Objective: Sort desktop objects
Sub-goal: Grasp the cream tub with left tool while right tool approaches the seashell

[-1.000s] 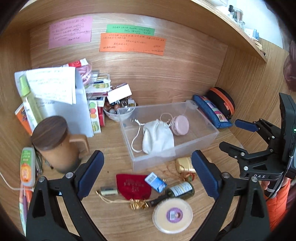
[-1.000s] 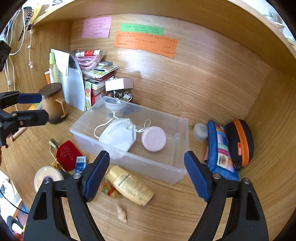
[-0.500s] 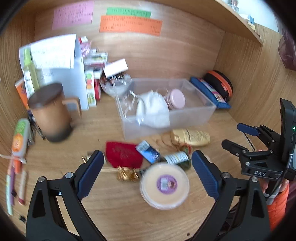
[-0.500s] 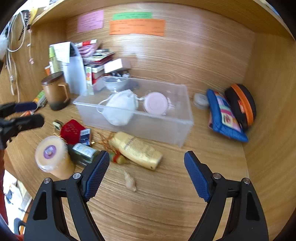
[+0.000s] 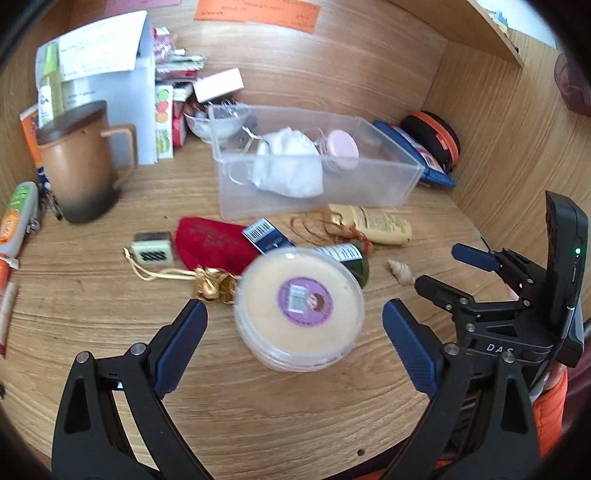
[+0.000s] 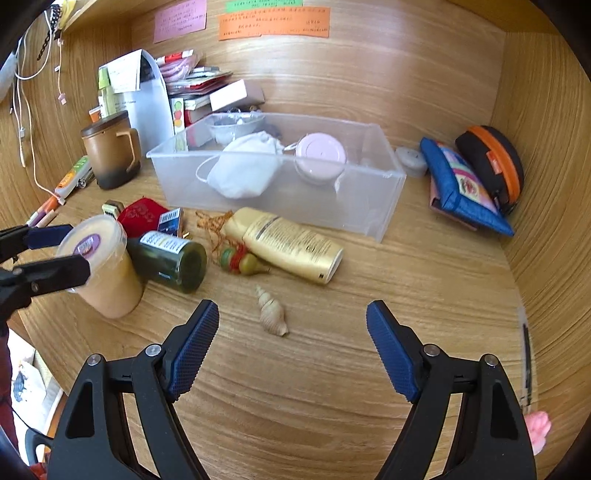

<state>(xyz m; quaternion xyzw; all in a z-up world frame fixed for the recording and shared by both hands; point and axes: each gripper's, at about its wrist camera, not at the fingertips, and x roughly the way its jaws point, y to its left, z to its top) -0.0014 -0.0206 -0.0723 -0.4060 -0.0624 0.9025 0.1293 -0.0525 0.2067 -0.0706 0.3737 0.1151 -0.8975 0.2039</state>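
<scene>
While spread wide, left hand-held gripper (image 5: 294, 325), flanking lidded tub (image 5: 300, 308).

Sticky notes (image 5: 255, 11): cut by frame top, writing illegible. Green bottle (image 5: 351, 258): partly hidden behind lidded tub (image 5: 299, 306), centre frame. Mug (image 5: 81, 162), left: motion-blurred. Bowl (image 6: 236, 125) contents: indistinct through bin wall.

Pouch (image 6: 242, 170) and round tin (image 6: 320, 157) lie in bin (image 6: 384, 192).
</scene>
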